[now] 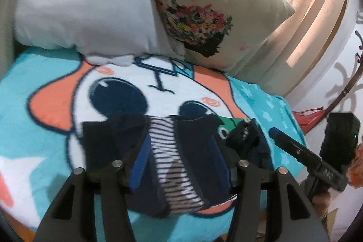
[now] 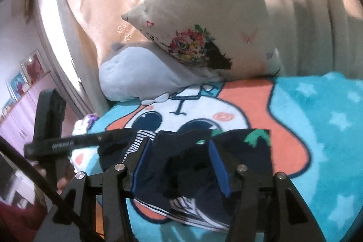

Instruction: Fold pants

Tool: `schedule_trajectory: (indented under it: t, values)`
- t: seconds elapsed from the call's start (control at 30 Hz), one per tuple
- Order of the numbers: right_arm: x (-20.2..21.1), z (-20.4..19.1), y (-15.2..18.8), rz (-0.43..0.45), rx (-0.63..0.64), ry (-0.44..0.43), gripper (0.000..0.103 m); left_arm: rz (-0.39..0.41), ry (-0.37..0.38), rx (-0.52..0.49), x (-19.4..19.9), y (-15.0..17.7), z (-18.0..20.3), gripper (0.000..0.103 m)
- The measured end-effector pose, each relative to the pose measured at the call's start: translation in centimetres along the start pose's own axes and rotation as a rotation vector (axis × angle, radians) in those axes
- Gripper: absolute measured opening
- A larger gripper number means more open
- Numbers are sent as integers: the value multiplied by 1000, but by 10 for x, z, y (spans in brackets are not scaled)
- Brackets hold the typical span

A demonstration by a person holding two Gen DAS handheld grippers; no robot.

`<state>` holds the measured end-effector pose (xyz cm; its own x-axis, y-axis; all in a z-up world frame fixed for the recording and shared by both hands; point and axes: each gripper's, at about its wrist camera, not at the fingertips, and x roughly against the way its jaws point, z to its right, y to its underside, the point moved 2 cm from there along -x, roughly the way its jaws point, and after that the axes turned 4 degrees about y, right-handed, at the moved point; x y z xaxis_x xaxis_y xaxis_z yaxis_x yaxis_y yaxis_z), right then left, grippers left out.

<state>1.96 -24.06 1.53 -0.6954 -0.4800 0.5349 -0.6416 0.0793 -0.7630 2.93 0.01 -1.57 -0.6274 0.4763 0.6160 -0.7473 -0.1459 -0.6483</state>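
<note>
Both our grippers over the pants

The pants [image 1: 181,162] lie crosswise under our left gripper [image 1: 181,151] and right gripper [image 2: 179,165], both spread wide, equally near.

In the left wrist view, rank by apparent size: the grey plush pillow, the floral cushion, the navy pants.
1. Grey plush pillow and floral cushion: similar spread, too close to rank.
2. Navy pants: smallest, though nearest the camera and partly hidden by the left gripper, so unsure.
</note>
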Motion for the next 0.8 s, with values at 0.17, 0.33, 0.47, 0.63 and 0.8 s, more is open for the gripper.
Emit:
schedule_trajectory:
  t: [0.17,0.33,0.47,0.63,0.8]
  values:
    - [-49,4,2,-97,-83,-69,57,48,-51,-1,27,5,-7,58]
    - [-92,24,12,-177,-263,-131,57,98,-101,26,53,6,-21,67]
    - [-84,25,12,-144,-279,-158,57,124,-145,73,64,7,-38,69]
    - [-45,15,4,-32,-240,-123,67,117,-197,156,64,12,-63,69]
    - [-9,0,9,59,-163,-43,71,101,-217,202,60,19,-70,69]
